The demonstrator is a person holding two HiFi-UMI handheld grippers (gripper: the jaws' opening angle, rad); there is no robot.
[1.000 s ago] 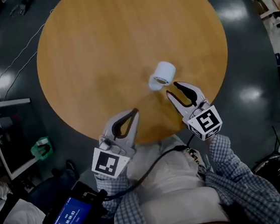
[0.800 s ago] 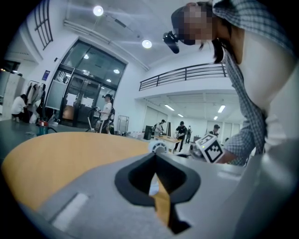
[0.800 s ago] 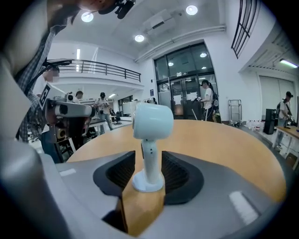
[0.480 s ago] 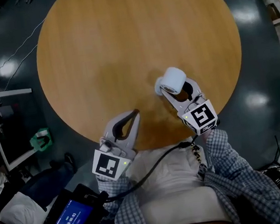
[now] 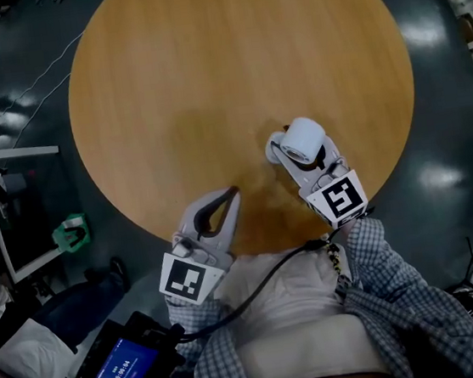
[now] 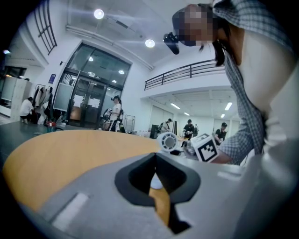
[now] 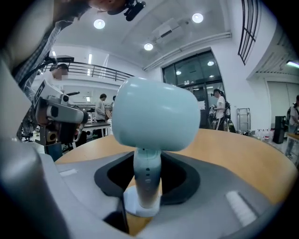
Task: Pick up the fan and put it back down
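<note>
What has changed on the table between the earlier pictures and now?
The right gripper moved forward to the fan; its fingers have just been closing with the fan's stem between them, though a firm grip cannot be confirmed. The left gripper, shut and empty, and the fan on the table stayed put.

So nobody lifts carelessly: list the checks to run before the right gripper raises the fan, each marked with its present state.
1. The right gripper has just been closing its jaws, with the stem of the fan between them: ok.
2. Jaws meeting the stem on both sides: ok.
3. Grip firm enough to lift: cannot tell.
4. Fan upright on the table: ok.
5. The left gripper shut, empty, apart from the fan: ok.
</note>
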